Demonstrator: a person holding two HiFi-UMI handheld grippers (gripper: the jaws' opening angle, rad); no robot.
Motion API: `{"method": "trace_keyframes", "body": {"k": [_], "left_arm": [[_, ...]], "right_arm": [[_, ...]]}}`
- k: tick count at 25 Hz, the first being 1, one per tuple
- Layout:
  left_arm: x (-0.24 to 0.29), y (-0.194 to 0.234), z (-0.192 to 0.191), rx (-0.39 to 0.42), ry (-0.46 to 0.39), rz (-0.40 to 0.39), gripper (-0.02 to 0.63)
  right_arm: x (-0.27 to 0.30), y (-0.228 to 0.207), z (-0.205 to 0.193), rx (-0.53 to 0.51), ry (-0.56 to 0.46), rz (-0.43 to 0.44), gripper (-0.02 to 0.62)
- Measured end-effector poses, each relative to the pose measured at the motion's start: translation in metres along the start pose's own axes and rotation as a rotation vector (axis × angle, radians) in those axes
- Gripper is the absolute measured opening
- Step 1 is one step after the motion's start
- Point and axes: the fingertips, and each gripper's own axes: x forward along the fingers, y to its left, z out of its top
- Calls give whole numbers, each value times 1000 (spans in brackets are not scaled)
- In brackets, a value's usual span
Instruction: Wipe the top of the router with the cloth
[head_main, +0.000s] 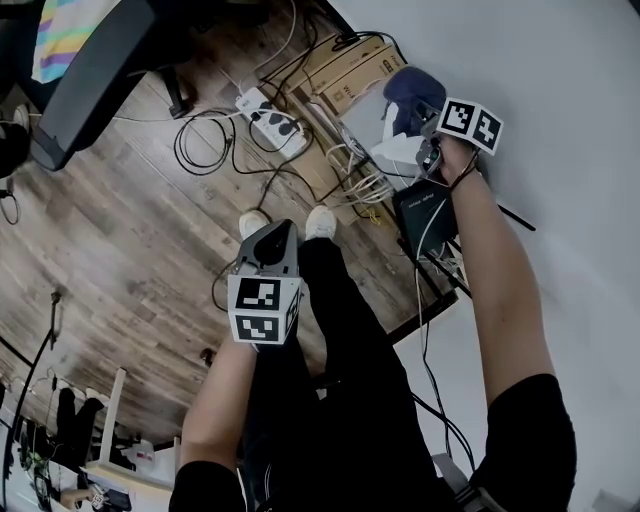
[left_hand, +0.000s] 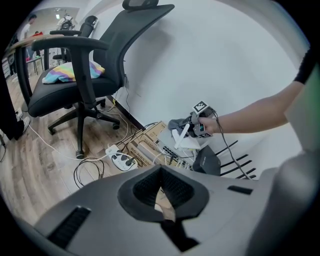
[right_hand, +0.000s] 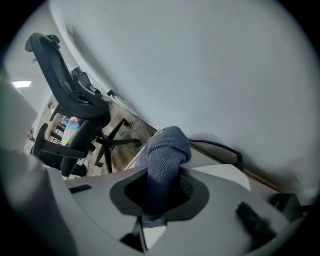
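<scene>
Right gripper view — bunched blue-grey cloth (right_hand: 165, 157)

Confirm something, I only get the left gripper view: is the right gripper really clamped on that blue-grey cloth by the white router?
Observer: Yes. In the right gripper view the right gripper is shut on the cloth, which stands up between its jaws.
Operator: Any router top uncovered?
Observer: Yes. In that view a flat white surface, seemingly the router top, shows bare to the cloth's right.
Operator: Where's my left gripper?
Observer: Head view: the left gripper hangs over the person's legs, near the white shoes, well apart from the router.
</scene>
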Motion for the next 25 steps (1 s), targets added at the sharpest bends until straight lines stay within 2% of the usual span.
{"method": "trace_keyframes", "body": {"k": [7,10,19,25], "left_arm": [[5,1,-1,4,11,-9,5],[7,5,-2,1,16,-5,5],[8,10,5,23,25,-5,5],[8,4,14,45,16,-24,5]], "right_arm": [[-26,-82,7,10,-35,-305,61],[-36,-103,4,23,-22,-389,61],[-47,-104,-13,-11,56,-471,61],[-58,-100,-43,-6,108,-462,61]]}}
